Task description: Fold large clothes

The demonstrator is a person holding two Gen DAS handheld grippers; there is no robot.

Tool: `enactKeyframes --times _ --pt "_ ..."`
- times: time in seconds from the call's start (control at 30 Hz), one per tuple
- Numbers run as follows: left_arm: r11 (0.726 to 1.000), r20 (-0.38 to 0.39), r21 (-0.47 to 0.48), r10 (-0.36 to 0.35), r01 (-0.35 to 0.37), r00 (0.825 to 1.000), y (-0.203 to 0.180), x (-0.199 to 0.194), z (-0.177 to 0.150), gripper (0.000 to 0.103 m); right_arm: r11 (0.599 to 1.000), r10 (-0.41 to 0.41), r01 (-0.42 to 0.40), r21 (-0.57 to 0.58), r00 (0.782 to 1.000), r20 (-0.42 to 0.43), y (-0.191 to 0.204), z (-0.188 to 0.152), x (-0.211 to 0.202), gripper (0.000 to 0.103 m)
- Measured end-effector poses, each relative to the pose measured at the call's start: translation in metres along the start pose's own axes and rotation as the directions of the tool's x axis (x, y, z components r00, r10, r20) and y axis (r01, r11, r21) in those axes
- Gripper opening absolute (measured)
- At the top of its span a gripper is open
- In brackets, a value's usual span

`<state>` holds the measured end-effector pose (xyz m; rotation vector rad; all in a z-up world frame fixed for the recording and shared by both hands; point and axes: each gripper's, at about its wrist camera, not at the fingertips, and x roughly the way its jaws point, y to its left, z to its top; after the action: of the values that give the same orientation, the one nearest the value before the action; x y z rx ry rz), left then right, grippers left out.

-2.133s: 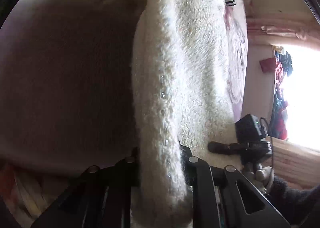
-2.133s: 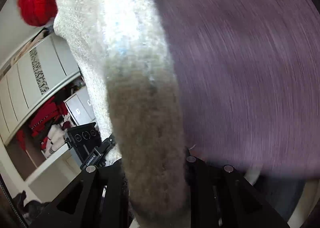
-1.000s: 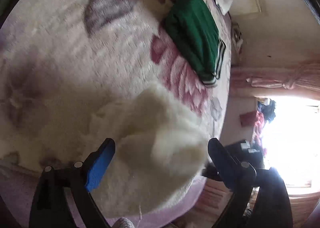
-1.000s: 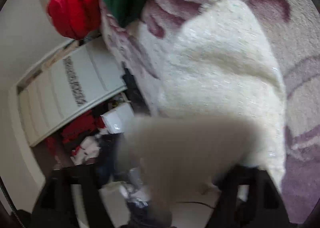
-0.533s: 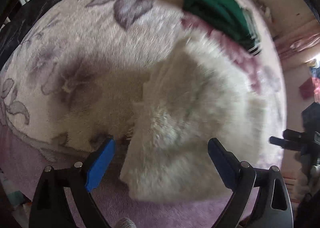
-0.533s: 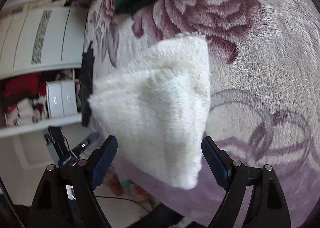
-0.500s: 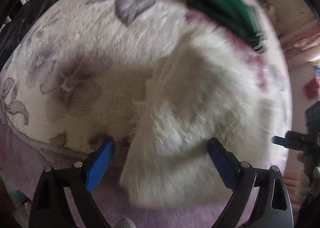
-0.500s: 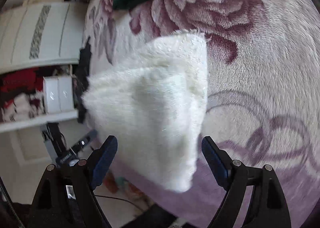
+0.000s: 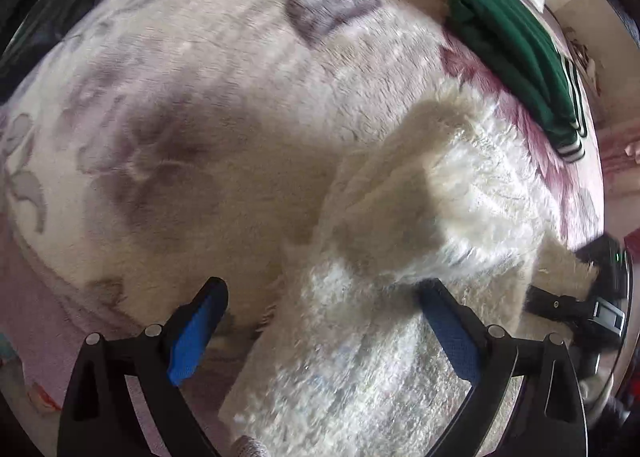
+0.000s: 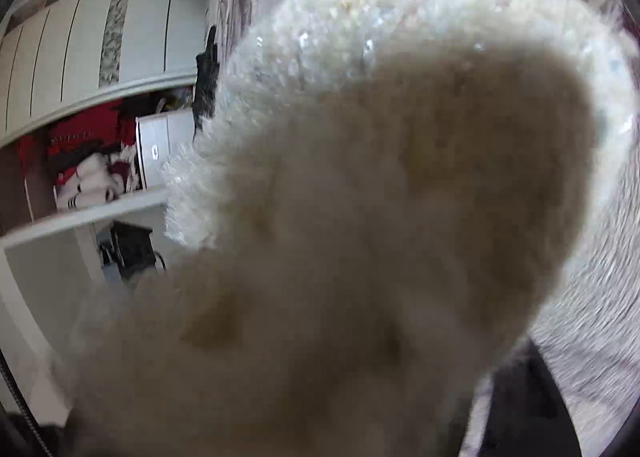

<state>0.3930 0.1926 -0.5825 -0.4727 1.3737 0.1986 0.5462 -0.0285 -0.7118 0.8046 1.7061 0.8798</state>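
A fluffy white garment (image 9: 420, 249) lies folded on the floral pink bedspread (image 9: 192, 109). My left gripper (image 9: 320, 321) is open, its blue pads on either side of the garment's near edge, just above it. In the right wrist view the white garment (image 10: 360, 197) fills the frame, blurred and pressed close to the lens. It hides the left finger; only a dark part of the right finger (image 10: 528, 397) shows at the bottom right. I cannot tell whether this gripper holds the cloth.
A folded green garment (image 9: 516, 45) with striped trim lies at the far right of the bed. The other gripper's body (image 9: 592, 297) shows at the right edge. A white wardrobe (image 10: 80, 69) and shelves with clothes (image 10: 92, 161) stand left of the bed.
Both grippers let go of the white garment and it dropped onto the bed. Since half a second ago the right gripper has moved in until the garment covers its view.
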Motion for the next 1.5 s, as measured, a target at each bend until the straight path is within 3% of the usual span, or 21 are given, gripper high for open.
enactKeyframes --times 0.07,0.13,0.2,0.3,0.33,0.37,0.43,0.5,0.57,0.67,0.7,0.73,0.87,1.0,1.1,1.13,1.2,1.23,1.33,1.43,1.5 --pt "1.0 0.035 -0.024 0.011 -0.011 0.999 0.003 -0.019 -0.006 0.099 0.994 0.014 -0.024 0.103 0.995 0.098 -0.006 -0.018 -0.016 0.051" --pt "0.999 0.08 -0.035 0.033 -0.03 0.996 0.003 -0.043 -0.015 0.099 0.962 0.079 -0.137 0.237 0.968 0.24 -0.019 -0.052 -0.043 0.047" --pt "0.998 0.113 -0.041 0.046 -0.041 0.993 0.002 -0.068 -0.031 0.099 0.894 0.132 -0.278 0.352 0.913 0.386 -0.034 -0.103 -0.067 0.046" --pt "0.999 0.105 -0.025 0.025 -0.023 0.994 -0.006 -0.077 -0.06 0.099 0.725 0.126 -0.474 0.5 0.804 0.581 -0.064 -0.205 -0.089 0.048" --pt "1.0 0.087 -0.002 0.023 -0.022 0.996 -0.011 -0.071 -0.068 0.099 0.667 0.099 -0.504 0.549 0.789 0.606 -0.077 -0.237 -0.09 0.051" --pt "0.999 0.061 0.032 0.031 -0.033 0.998 -0.019 -0.061 -0.079 0.099 0.64 0.067 -0.493 0.59 0.8 0.596 -0.088 -0.257 -0.091 0.059" --pt "0.994 0.013 0.096 0.059 -0.06 0.998 -0.035 -0.039 -0.095 0.099 0.612 0.012 -0.411 0.675 0.859 0.512 -0.109 -0.285 -0.092 0.071" --pt "0.988 -0.02 0.141 0.065 -0.061 0.998 -0.049 -0.022 -0.109 0.099 0.62 -0.052 -0.318 0.718 0.896 0.441 -0.12 -0.297 -0.107 0.072" --pt "0.985 0.006 0.163 0.063 -0.064 0.998 -0.059 -0.018 -0.115 0.099 0.686 -0.121 -0.202 0.699 0.916 0.383 -0.116 -0.297 -0.14 0.072" --pt "0.986 0.03 0.162 0.041 -0.046 0.999 -0.064 -0.021 -0.113 0.099 0.821 -0.345 0.104 0.561 0.874 0.342 -0.08 -0.277 -0.196 0.09" --pt "0.986 0.038 0.16 0.039 -0.044 0.999 -0.064 -0.021 -0.112 0.099 0.854 -0.408 0.221 0.472 0.847 0.341 -0.06 -0.264 -0.211 0.09" --pt "0.986 0.045 0.159 0.039 -0.045 0.998 -0.064 -0.022 -0.111 0.099 0.88 -0.42 0.289 0.377 0.843 0.336 -0.041 -0.249 -0.219 0.09" --pt "0.991 0.048 0.133 0.019 -0.025 0.999 -0.057 -0.02 -0.11 0.099 0.926 -0.376 0.367 0.086 0.885 0.273 0.012 -0.2 -0.208 0.09" --pt "0.995 0.046 0.097 0.001 -0.005 0.999 -0.053 -0.018 -0.115 0.099 0.895 -0.397 0.423 -0.141 0.9 0.18 0.043 -0.146 -0.157 0.09" --pt "0.997 0.046 0.077 -0.008 0.004 0.999 -0.05 -0.019 -0.117 0.099 0.867 -0.448 0.444 -0.225 0.893 0.035 0.051 -0.114 -0.097 0.086" --pt "0.997 0.046 0.072 -0.004 0.0 0.999 -0.05 -0.019 -0.117 0.099 0.873 -0.439 0.426 -0.24 0.899 -0.003 0.053 -0.116 -0.085 0.079" --pt "0.998 0.054 0.065 0.013 -0.016 0.998 -0.047 -0.024 -0.118 0.099 0.845 -0.463 0.437 -0.307 0.886 -0.014 0.064 -0.126 -0.068 0.024" --pt "0.998 0.057 0.06 0.011 -0.015 0.998 -0.046 -0.028 -0.118 0.099 0.827 -0.486 0.453 -0.334 0.874 -0.018 0.068 -0.129 -0.062 0.021" --pt "0.999 0.07 0.029 -0.02 0.018 0.997 -0.037 -0.045 -0.122 0.099 0.844 -0.483 0.47 -0.259 0.875 0.014 0.072 -0.134 -0.071 0.017" --pt "0.999 0.092 0.023 -0.042 0.04 0.995 -0.036 -0.068 -0.127 0.099 0.884 -0.44 0.452 -0.118 0.891 0.113 0.088 -0.124 -0.124 0.016" --pt "0.997 0.092 0.018 -0.073 0.072 0.993 -0.042 -0.074 -0.13 0.099 0.878 -0.449 0.468 -0.099 0.878 0.166 0.096 -0.123 -0.156 0.016"
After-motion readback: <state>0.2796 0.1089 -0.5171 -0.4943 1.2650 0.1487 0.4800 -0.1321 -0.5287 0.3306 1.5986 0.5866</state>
